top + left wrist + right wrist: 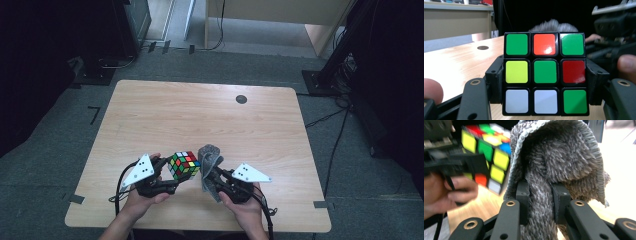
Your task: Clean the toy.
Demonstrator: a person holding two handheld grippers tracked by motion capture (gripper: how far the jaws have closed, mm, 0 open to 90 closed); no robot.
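Two hands up, cube meets cloth

I had the left gripper [172, 172] clamped on the cube [184, 164] just above the table's [200, 115] near edge, the right gripper [212, 175] pinching the grey cloth [210, 167] beside it.

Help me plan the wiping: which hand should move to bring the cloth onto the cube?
Probably the right. Its gripper already pinches the grey cloth, which hangs beside the cube. The left gripper clamps the cube above the table and is best kept steady.
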